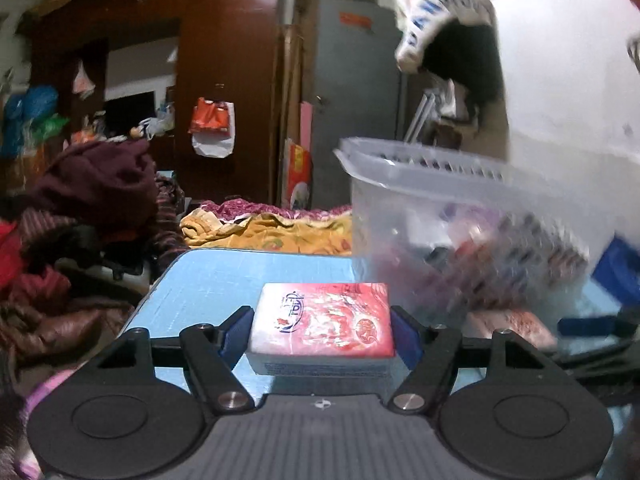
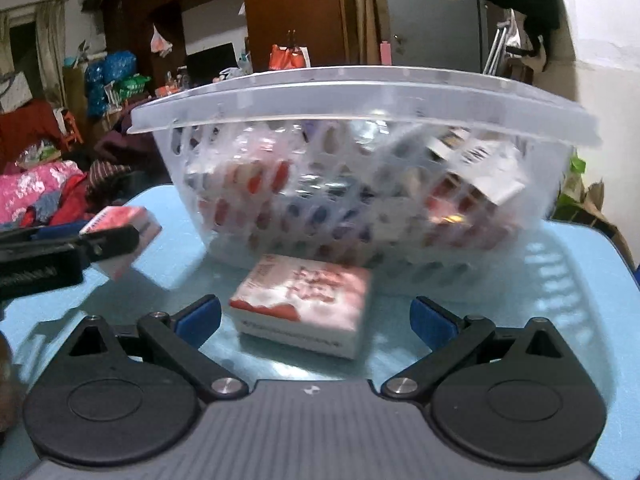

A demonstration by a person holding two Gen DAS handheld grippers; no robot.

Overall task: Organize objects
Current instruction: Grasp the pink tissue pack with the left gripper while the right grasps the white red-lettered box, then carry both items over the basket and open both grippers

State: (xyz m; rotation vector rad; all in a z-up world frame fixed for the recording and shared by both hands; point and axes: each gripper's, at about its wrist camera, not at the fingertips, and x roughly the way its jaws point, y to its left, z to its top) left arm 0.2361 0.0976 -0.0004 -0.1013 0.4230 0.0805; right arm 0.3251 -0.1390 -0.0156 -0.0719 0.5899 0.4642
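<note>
Two red and white packs are in play on the light blue desk (image 2: 580,264); the left gripper (image 1: 322,326) has its blue pads pressed against both sides of one pack (image 1: 322,320), so it is clamped on it, and the side view from the right wrist shows this pack raised a little off the desk, probably so that it can go up over the rim; the second pack (image 2: 304,304) lies flat on the desk just in front of the clear plastic basket (image 2: 360,92); the right gripper (image 2: 316,316) faces it with its jaws wide apart, the pads well clear of both sides, which reads as lining up for a grasp; the basket already holds many small boxes, blurred behind its perforated wall, so I judge it to be the place for both packs; its high wall and wide rim stand directly in the way, and the two grippers are near each other; a pile of clothes (image 1: 80,208) lies left of the desk, out of the way.
</note>
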